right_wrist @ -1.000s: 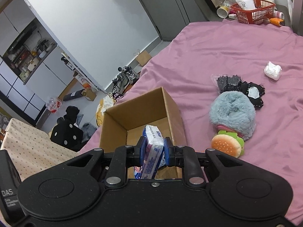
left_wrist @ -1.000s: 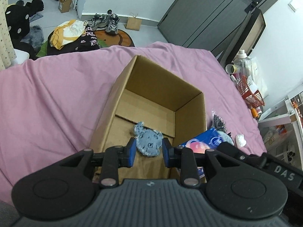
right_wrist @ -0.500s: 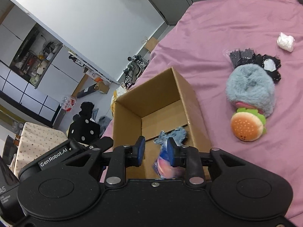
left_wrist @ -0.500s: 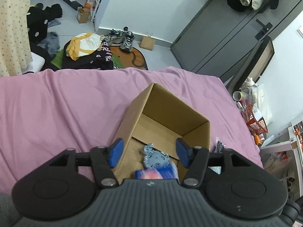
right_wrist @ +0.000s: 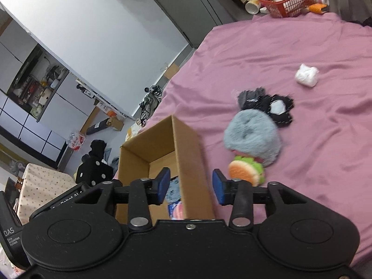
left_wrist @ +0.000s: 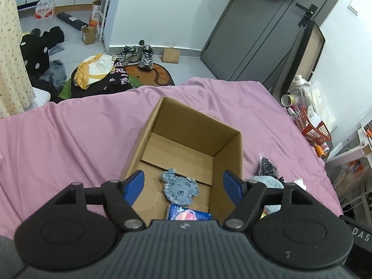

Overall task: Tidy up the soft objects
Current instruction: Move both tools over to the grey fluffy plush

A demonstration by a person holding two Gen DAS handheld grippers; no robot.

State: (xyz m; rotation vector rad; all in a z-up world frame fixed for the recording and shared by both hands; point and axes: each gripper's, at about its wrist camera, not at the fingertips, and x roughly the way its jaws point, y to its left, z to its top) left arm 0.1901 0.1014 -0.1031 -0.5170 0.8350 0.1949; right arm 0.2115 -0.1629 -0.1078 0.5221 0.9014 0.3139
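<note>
Cardboard box (left_wrist: 229,153) holds two things; both grippers' fingers apart, empty. Next: right gripper (right_wrist: 190,187) to burger toy (right_wrist: 246,171), lower centre-right.

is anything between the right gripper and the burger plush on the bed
Nothing visible. The right gripper is open over the cardboard box's wall, and the burger plush lies just beyond its right finger on bare pink sheet, touching the grey fluffy toy.

Even indoor light, soft shadows; fisheye-bent edges; right view motion-blurred, left sharp.
</note>
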